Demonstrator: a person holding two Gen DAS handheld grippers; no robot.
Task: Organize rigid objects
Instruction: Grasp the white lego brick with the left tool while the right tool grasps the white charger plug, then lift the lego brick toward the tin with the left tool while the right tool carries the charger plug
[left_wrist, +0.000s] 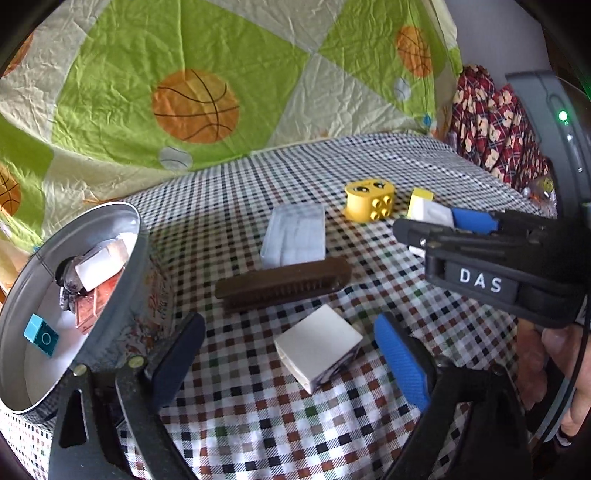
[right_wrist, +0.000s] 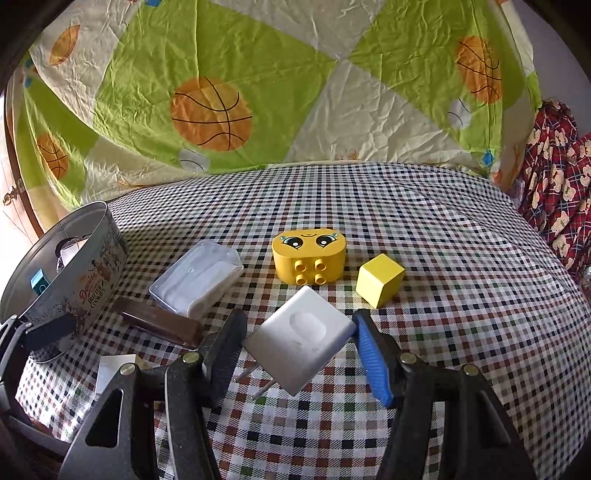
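1. Right gripper (right_wrist: 299, 354) clenched on a white plug adapter (right_wrist: 301, 338); both pads press its sides; prongs point to 7 o'clock; it sits low over the checked tablecloth (right_wrist: 461, 258).
2. Left gripper (left_wrist: 291, 354) released, jaws wide; a white block (left_wrist: 317, 345) lies on the cloth between the fingers, touching neither.
3. Cookie tin (left_wrist: 66, 295) at 9 o'clock of the left gripper; blue brick (left_wrist: 40, 334) inside.
4. Brown comb (left_wrist: 284, 284) at 12 o'clock of the white block; clear box (left_wrist: 295, 236) beyond it.
5. Yellow face brick (right_wrist: 309, 254) and yellow cube (right_wrist: 380, 280) at 12 to 1 o'clock of the adapter.
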